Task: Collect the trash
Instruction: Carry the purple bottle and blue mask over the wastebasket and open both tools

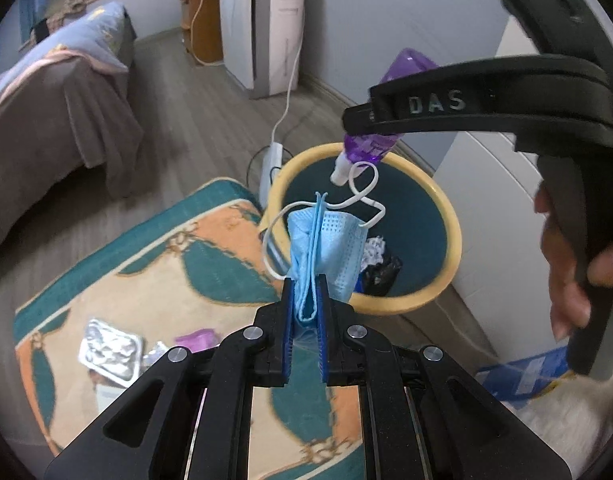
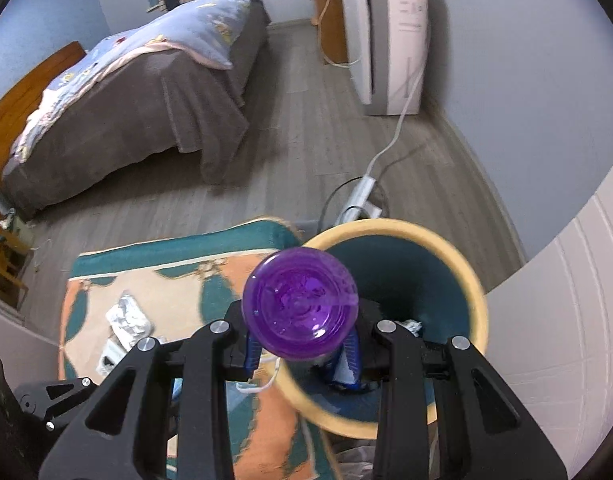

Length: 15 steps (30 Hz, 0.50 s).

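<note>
The right tongs (image 2: 302, 354) clamp a translucent purple plastic bottle (image 2: 300, 303), base toward the camera, above a yellow-rimmed teal bin (image 2: 472, 292).

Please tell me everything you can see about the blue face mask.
The face mask is light blue, of thin pleated disposable fabric, folded and crumpled lengthwise. The left hand-held gripper pinches its lower end between the blue pads, so it stands up from the jaws. Its white elastic ear loops hang loose. It is held in front of the yellow-rimmed bin, near the purple bottle.
</note>
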{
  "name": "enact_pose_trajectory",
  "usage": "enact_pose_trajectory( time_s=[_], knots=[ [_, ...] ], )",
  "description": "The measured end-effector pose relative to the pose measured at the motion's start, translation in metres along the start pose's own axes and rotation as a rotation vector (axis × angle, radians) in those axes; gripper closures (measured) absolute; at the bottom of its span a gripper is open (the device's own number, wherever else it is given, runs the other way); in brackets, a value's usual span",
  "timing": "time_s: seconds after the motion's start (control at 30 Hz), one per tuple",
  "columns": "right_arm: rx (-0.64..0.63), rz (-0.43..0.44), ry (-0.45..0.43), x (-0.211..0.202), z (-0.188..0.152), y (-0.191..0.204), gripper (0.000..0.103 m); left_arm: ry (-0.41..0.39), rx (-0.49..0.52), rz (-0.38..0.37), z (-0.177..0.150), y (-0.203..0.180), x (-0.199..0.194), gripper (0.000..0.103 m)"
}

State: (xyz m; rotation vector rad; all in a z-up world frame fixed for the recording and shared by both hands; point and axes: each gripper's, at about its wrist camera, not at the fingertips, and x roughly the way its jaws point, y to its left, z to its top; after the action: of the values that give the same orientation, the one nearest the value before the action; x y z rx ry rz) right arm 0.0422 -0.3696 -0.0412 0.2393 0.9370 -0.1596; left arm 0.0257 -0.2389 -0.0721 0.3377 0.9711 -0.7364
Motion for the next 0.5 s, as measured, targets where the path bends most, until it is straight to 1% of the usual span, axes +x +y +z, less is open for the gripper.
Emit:
enact_pose_trajectory(
  time_s=[0.1,0.2,0.27,0.33,0.43,0.5],
  knots=[
    [0.007,-0.037,0.011,0.006,-0.001,-0.013,0.071,0.025,0.007,0.011,0.009,-0.009,0.014,0.092],
    [0.038,-0.061,0.037,0.016,-0.005,-0.034,0.071,0.054,-0.006,-0.002,0.015,-0.014,0.026,0.092],
    [0.082,-0.052,0.055,0.023,-0.008,-0.050,0.071,0.072,-0.011,-0.011,0.018,-0.017,0.032,0.092],
    [0.131,-0.055,0.091,0.033,-0.014,-0.067,0.071,0.078,-0.001,-0.011,0.021,-0.024,0.039,0.092],
    [0.160,-0.081,0.136,0.044,-0.022,-0.082,0.071,0.087,0.003,-0.011,0.022,-0.030,0.048,0.092],
    [0.175,-0.078,0.156,0.049,-0.026,-0.086,0.071,0.093,-0.006,-0.011,0.023,-0.032,0.055,0.092]
  ],
)
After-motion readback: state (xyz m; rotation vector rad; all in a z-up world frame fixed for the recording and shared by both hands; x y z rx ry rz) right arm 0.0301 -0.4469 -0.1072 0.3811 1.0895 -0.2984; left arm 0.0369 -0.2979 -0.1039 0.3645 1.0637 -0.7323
